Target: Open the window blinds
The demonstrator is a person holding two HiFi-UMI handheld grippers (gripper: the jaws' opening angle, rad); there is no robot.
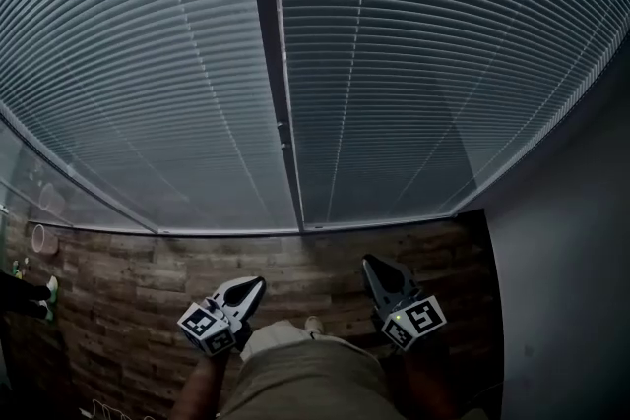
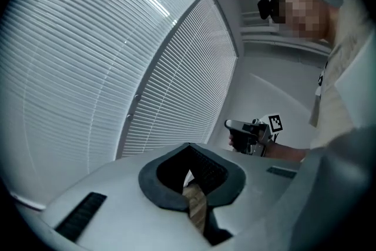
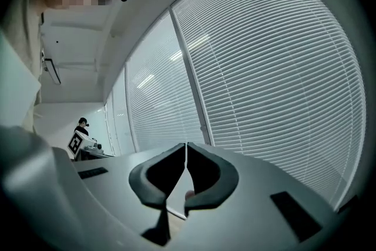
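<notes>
Two grey slatted blinds hang lowered over the window, a left panel [image 1: 148, 64] and a right panel [image 1: 413, 64], parted by a dark mullion [image 1: 281, 113]. Their slats lie close together. My left gripper [image 1: 251, 285] is low, short of the left panel's bottom rail, and touches nothing. In its own view the left gripper [image 2: 188, 146] has its tips together with nothing between them. My right gripper [image 1: 372, 263] points toward the right panel's lower edge. In its own view the right gripper [image 3: 186, 145] is shut and empty. Neither touches a blind.
A wood-plank floor [image 1: 128, 280] runs below the blinds. A plain wall [image 1: 561, 261] closes in on the right. At far left stand another person's feet [image 1: 34, 295] and a pale round object [image 1: 44, 239]. My own legs [image 1: 305, 369] fill the bottom middle.
</notes>
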